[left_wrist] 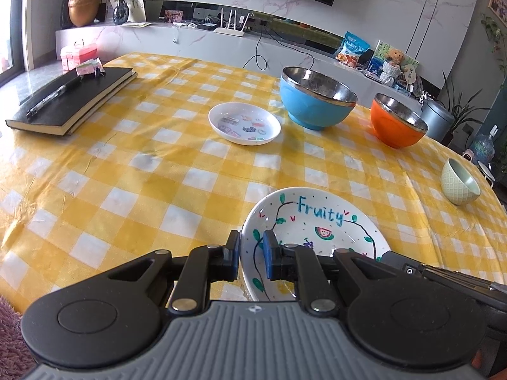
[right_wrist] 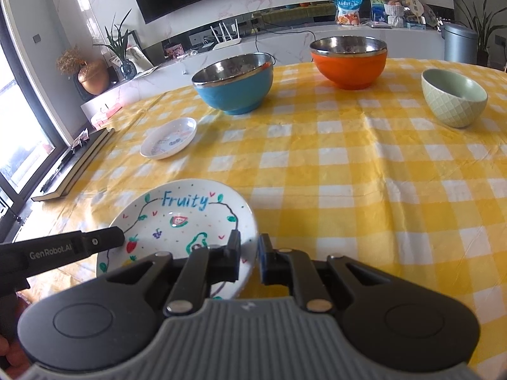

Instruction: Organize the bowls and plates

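A white plate painted with "Fruity" and fruit drawings sits at the near edge of the yellow checked tablecloth. My left gripper is shut on its left rim, one pad inside and one outside. My right gripper is shut on the plate's right rim in the same way. Whether the plate rests on the cloth or hangs just above it, I cannot tell. Farther back stand a small white dish, a blue bowl, an orange bowl and a pale green bowl.
A black notebook with a pen on top lies at the table's far left edge. Bare cloth stretches between the plate and the bowls. Beyond the table runs a low white cabinet with vases, a router and snack bags.
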